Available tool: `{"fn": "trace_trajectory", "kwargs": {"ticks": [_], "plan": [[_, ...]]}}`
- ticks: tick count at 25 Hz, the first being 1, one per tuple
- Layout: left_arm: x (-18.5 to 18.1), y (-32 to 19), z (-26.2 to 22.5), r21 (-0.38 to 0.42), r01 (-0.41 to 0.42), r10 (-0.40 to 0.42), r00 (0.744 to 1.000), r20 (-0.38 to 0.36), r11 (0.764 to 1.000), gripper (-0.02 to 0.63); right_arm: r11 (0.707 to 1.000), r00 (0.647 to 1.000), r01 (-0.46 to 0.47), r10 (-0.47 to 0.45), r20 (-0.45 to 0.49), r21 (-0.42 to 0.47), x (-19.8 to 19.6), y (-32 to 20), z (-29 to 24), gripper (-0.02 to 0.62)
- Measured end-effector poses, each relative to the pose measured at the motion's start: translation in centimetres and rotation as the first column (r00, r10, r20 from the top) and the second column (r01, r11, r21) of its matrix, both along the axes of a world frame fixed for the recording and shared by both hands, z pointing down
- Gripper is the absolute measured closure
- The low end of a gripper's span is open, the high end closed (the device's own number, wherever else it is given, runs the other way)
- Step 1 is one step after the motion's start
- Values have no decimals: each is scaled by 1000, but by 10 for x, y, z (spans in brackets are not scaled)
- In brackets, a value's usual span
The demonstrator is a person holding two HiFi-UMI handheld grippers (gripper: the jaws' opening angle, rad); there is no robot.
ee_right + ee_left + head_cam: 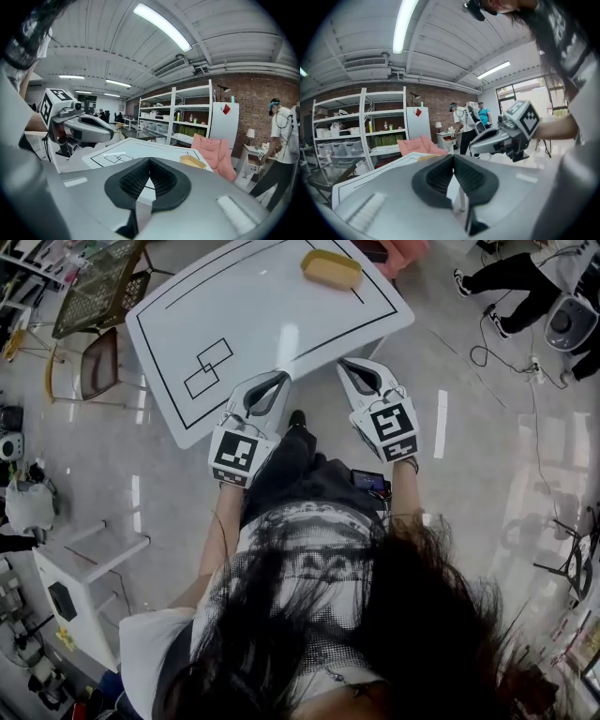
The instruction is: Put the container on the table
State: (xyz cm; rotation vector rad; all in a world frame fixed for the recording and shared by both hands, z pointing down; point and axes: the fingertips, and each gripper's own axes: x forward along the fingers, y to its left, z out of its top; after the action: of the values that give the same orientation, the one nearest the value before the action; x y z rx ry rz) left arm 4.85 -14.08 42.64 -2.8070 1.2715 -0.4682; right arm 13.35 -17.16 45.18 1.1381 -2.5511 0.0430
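A shallow yellow container rests on the white table near its far edge; it also appears as the container in the right gripper view. My left gripper hovers by the table's near edge, jaws shut and empty. My right gripper is held beside it, also shut with nothing in it. In their own views, the left gripper and right gripper show pads pressed together. Both are well short of the container.
Black outlines and two overlapping squares mark the tabletop. A pink chair stands behind the table, a mesh chair to its left. A white stand is at lower left. A person stands at upper right; shelves line the wall.
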Motion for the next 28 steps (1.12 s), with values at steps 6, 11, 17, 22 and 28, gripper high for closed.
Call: {"fn": "trace_trajectory", "kwargs": {"ticks": [6, 11, 17, 22, 28], "plan": [[-16, 12, -2, 1, 18, -18, 1000, 9, 1000, 606, 1000, 999, 18, -17, 38, -10, -18, 13, -3, 592], [-23, 13, -5, 2, 18, -18, 1000, 4, 1000, 606, 999, 996, 26, -24, 81, -23, -28, 19, -8, 592], [-44, 12, -6, -6, 10, -10, 1000, -1, 1000, 606, 998, 993, 26, -20, 116, -52, -49, 20, -6, 592], [-58, 8, -9, -5, -3, 3, 1000, -9, 1000, 606, 997, 994, 18, -10, 111, -70, -63, 18, -3, 592], [-70, 6, -8, -4, -13, 13, 1000, -22, 1000, 606, 997, 995, 20, -13, 97, -75, -78, 17, -2, 592]]}}
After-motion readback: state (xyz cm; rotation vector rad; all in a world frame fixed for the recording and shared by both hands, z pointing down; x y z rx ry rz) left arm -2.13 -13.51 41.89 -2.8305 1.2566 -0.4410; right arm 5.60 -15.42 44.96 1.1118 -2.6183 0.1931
